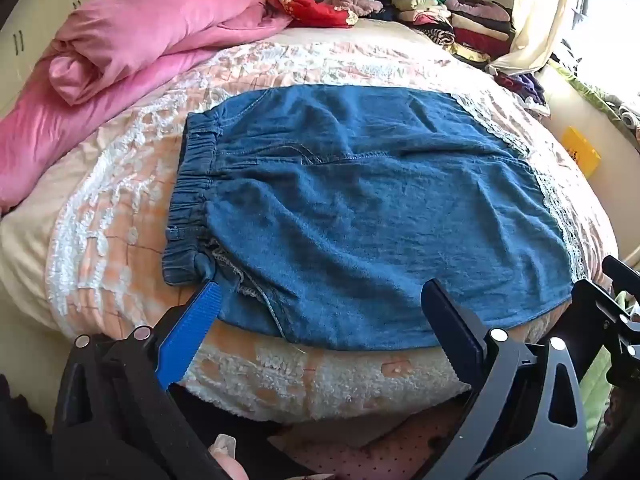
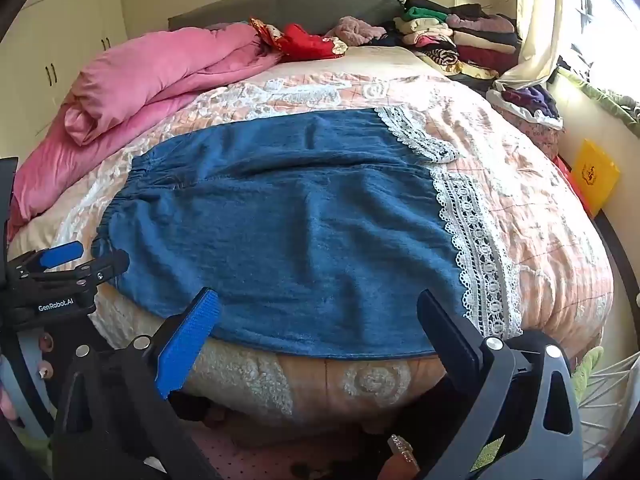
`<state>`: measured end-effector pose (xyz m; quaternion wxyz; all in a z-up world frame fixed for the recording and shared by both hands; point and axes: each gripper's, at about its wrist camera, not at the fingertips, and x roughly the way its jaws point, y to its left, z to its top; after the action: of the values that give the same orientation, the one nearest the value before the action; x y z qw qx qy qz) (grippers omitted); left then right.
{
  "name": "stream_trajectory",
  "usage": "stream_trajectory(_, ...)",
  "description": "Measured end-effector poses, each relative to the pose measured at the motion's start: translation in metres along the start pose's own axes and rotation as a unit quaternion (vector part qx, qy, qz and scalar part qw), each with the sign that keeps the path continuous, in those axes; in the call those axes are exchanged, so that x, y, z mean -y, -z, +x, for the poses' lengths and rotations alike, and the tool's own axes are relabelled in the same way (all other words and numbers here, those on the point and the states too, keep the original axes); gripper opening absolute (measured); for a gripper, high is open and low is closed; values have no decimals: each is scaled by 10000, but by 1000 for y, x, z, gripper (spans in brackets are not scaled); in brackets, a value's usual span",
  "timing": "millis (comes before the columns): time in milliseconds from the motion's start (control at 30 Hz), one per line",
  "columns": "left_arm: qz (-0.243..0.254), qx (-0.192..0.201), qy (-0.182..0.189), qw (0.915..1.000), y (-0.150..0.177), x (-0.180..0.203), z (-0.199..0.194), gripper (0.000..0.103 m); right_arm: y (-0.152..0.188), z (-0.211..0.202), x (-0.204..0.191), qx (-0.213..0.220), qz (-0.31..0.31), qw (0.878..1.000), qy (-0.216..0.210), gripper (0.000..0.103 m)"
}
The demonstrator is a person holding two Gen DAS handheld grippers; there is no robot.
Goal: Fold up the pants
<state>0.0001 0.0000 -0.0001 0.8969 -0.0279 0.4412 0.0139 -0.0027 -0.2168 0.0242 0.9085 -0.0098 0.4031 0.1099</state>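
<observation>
1. The pants (image 1: 360, 216) are blue denim and lie spread flat across the bed (image 1: 280, 64), on a peach quilt (image 1: 132, 208) with white raised patterns.
2. Their gathered elastic waistband (image 1: 192, 196) is at the left in the left wrist view, and the white lace hems (image 2: 472, 248) are at the right in the right wrist view.
3. The near edge of the pants runs along the front edge of the bed, just ahead of both tools.
4. The left gripper (image 1: 320, 292) points downward at the waistband end. Its fingers (image 1: 192, 336) stand wide apart with nothing pinched between them; the blue-padded one is just beside the corner of the waistband.
5. The right gripper (image 2: 316, 300) points downward at the lace end. Its fingers (image 2: 188, 340) are also spread wide and hold nothing, with the near edge of the pants lying between them.
6. In the right wrist view, the left gripper shows at the far left edge, hovering by the waistband.
7. A rolled pink blanket (image 1: 132, 48) lies along the left side of the bed, well apart from the pants.
8. Stacks of folded clothes (image 2: 456, 36) sit at the head of the bed on the right, by the curtain (image 2: 536, 20).
9. A red cloth (image 2: 308, 42) lies near the grey headboard (image 2: 280, 4).
10. A yellow bag (image 2: 594, 176) stands against the wall at the right.
</observation>
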Motion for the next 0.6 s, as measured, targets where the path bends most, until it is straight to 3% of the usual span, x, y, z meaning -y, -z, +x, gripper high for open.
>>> stream_trajectory(600, 18, 117, -10, 9999, -4, -2, -8, 94, -1, -7, -1, 40, -66, 10000, 54, 99)
